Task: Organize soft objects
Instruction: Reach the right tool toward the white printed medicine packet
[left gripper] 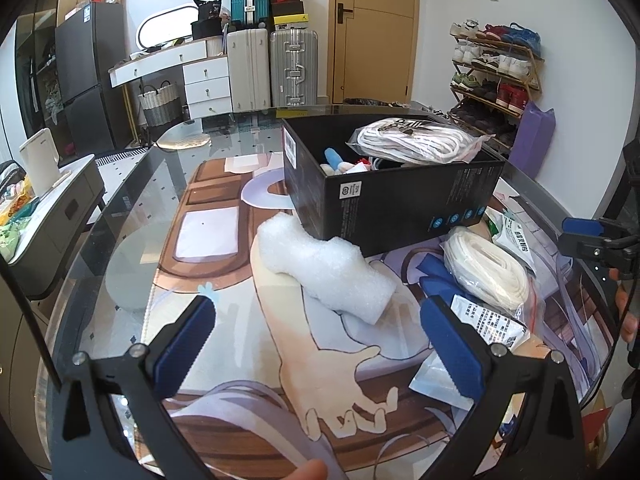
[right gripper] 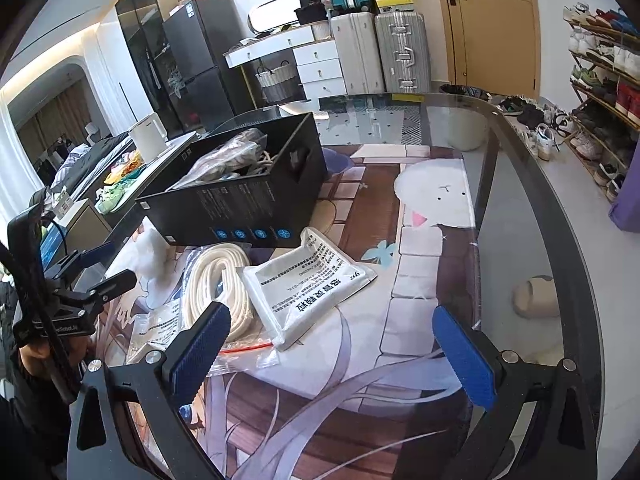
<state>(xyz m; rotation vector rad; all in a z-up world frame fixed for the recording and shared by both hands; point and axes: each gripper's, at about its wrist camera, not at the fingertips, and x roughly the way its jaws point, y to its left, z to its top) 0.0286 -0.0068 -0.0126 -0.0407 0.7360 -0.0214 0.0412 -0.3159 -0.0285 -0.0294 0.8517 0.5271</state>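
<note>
A black box (left gripper: 400, 196) stands on the glass table and holds a bagged white rope (left gripper: 416, 140) and small soft items. A white foam roll (left gripper: 324, 268) lies in front of the box, just ahead of my open, empty left gripper (left gripper: 320, 340). A second bagged white rope coil (left gripper: 484, 272) lies to the right of the foam. In the right wrist view the box (right gripper: 248, 200), the rope coil (right gripper: 216, 280) and a white printed pouch (right gripper: 308, 288) lie ahead of my open, empty right gripper (right gripper: 332, 344).
An anime-print mat (left gripper: 248, 320) covers the glass table (right gripper: 516, 200). The left gripper shows in the right wrist view (right gripper: 80, 296); the right gripper shows in the left wrist view (left gripper: 592, 236). Suitcases, drawers, a shoe rack and a side table surround the table.
</note>
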